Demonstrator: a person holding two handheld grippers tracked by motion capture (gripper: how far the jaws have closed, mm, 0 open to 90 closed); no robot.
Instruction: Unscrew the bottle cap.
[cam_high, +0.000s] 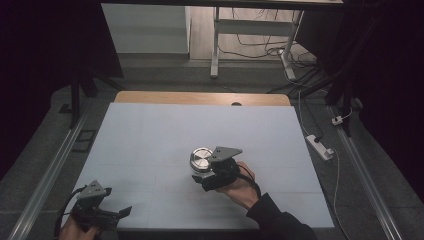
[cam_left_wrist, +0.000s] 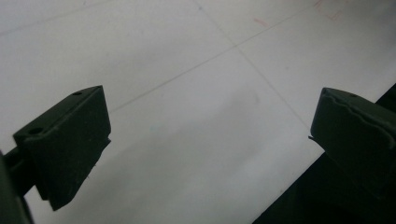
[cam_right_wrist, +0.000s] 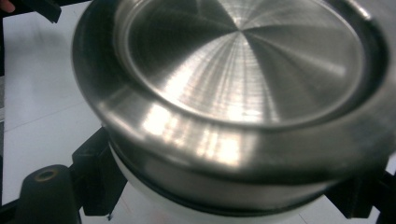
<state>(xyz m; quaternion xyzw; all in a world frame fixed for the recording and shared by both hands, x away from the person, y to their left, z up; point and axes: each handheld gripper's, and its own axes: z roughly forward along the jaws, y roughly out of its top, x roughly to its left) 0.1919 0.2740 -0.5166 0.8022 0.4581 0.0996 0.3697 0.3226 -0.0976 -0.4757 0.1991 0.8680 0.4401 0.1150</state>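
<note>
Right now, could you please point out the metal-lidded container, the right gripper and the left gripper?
metal-lidded container (cam_high: 200, 158), high view, on its shiny lid.
right gripper (cam_high: 206, 172), high view, at the jaws under the lid.
left gripper (cam_left_wrist: 205, 135), left gripper view, midway between its open jaws.

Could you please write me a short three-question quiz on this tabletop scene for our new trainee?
1. True or false: the left gripper has its jaws spread with nothing between them.
2. What is the right gripper clamped on?
A. a metal-lidded container
B. a roll of tape
C. a glass bottle
3. In a few words, where does the left gripper sit on the white table in the high view?

Key
1. True; the left gripper view has bare table surface between the jaws.
2. A; the metal-lidded container has a shiny round lid over a white body.
3. At the near left corner, apart from the container.
</note>
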